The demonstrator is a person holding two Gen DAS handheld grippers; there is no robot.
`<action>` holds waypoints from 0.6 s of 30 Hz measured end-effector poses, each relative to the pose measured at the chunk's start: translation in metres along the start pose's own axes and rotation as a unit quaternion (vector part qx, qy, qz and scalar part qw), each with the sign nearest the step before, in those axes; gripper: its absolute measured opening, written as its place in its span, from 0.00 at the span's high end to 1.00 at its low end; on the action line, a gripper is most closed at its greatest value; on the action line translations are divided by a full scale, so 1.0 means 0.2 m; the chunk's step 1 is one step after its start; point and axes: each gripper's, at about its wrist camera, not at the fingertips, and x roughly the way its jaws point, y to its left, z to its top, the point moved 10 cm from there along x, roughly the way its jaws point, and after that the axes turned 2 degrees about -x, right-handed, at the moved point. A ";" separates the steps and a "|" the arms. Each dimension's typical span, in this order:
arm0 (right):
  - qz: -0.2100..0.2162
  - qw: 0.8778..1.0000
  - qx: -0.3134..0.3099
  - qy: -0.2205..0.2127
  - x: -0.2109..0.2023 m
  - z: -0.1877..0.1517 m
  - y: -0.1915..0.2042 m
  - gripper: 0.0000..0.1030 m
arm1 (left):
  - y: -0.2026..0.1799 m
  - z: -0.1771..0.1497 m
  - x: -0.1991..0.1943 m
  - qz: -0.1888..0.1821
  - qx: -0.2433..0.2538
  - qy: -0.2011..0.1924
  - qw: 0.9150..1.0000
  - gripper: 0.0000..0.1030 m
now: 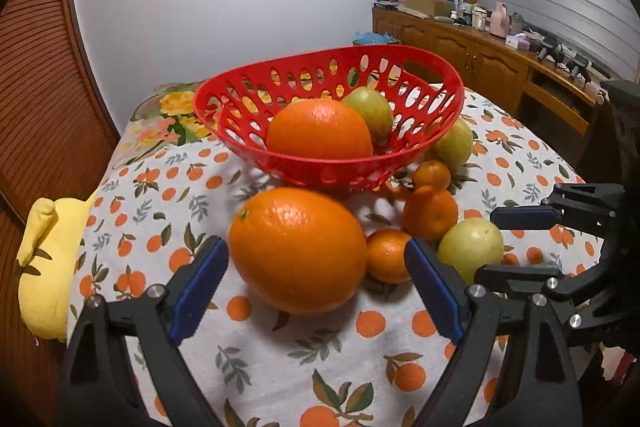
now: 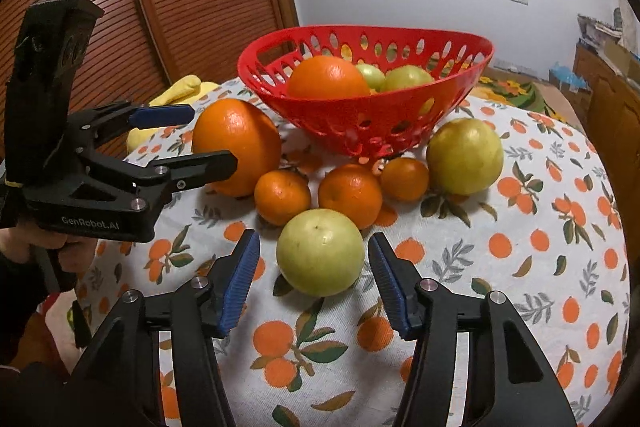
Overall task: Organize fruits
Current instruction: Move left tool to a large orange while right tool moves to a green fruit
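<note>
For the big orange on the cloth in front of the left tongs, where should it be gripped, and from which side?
Grip the big orange across its widest middle, coming straight from the near side, where the open left tongs already flank it. A small mandarin crowds its right flank, so clearance there looks tight.

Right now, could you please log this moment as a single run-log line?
left gripper: open, straddling large orange | right gripper: open, straddling green fruit | red basket: partly filled
</note>
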 end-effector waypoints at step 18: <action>0.000 1.000 0.006 0.026 0.08 -0.03 -0.02 0.49 | 0.07 -0.02 0.08 -0.002 -0.023 0.006 1.000 0.13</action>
